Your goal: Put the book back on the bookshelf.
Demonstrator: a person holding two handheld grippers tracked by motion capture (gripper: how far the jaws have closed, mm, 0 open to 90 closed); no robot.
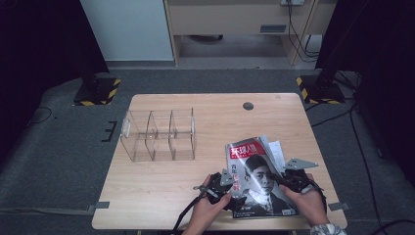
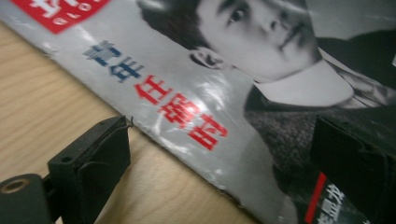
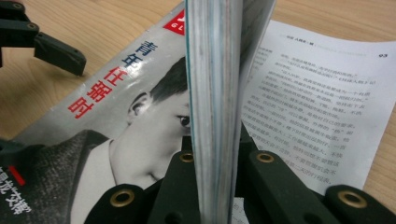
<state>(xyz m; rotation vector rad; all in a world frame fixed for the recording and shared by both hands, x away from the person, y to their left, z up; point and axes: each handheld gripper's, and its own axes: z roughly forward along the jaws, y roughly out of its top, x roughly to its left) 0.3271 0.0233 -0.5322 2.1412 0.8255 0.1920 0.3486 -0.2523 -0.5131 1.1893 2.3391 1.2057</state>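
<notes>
Right gripper, jaws clenched on a lifted sheaf of the magazine's pages at the table's near right edge. Left gripper, jaws spread, straddles the cover's left edge. Next, judged: pinch that edge and lift. Clear divided organizer, well apart, stands empty.

This looks like a lab or recording room. A plain wooden table stands on grey carpet between two dark stands, whose bases carry yellow-and-black hazard tape. Cables trail over the floor on the right. On the far side stand a pale cabinet and wooden office furniture with hanging leads.
</notes>
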